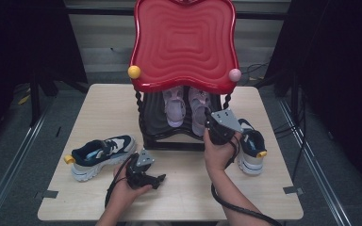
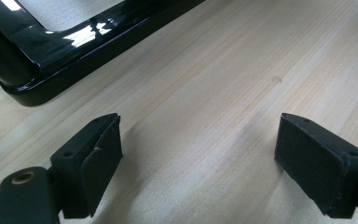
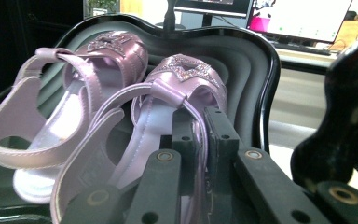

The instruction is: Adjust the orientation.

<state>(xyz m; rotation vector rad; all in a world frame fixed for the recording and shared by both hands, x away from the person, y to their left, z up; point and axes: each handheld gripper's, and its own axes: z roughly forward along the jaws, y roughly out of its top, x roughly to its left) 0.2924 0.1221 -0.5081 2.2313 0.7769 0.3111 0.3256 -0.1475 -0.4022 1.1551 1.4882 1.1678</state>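
Gripping the right-hand pink sandal by its heel strap, your right gripper is clenched at the rack's lower shelf; its toe is pointing far, while your left gripper is resting released.

A: How many shoes in all?
B: Four. Two pink sandals side by side on the lower shelf of the one rack, and two navy-and-white sneakers on the table, one at the left, one at the right.
A: And the knobs on the red top?
B: Two: one yellow ball, one pink ball.
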